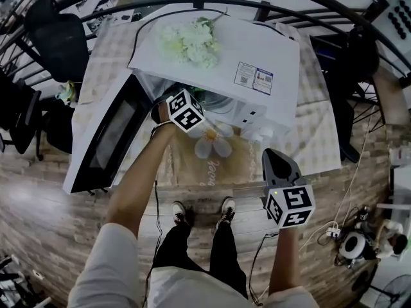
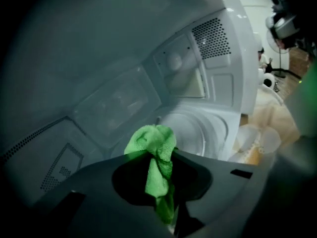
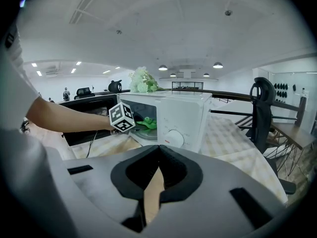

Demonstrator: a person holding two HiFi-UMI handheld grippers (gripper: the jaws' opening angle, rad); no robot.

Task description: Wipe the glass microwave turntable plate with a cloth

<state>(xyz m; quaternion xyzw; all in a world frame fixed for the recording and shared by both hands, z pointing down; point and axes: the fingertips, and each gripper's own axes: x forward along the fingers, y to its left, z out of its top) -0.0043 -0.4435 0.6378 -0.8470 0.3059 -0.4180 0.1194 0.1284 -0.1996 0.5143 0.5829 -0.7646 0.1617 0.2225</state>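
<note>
My left gripper (image 2: 159, 156) is inside the white microwave (image 1: 221, 59), shut on a bunched green cloth (image 2: 154, 152). The cloth hangs over the round glass turntable plate (image 2: 190, 133) on the oven floor; I cannot tell whether they touch. In the head view only the marker cube of the left gripper (image 1: 185, 110) shows at the oven's mouth. In the right gripper view the green cloth (image 3: 142, 123) sits just inside the opening, behind that cube. My right gripper (image 1: 279, 163) hangs shut and empty in front of the table, away from the oven.
The microwave door (image 1: 103, 140) stands swung open to the left. White flowers (image 1: 191, 42) lie on top of the oven. A flower-print mat (image 1: 214, 145) covers the checked tablecloth (image 1: 318, 136) in front. Black chairs (image 3: 261, 108) stand around the table.
</note>
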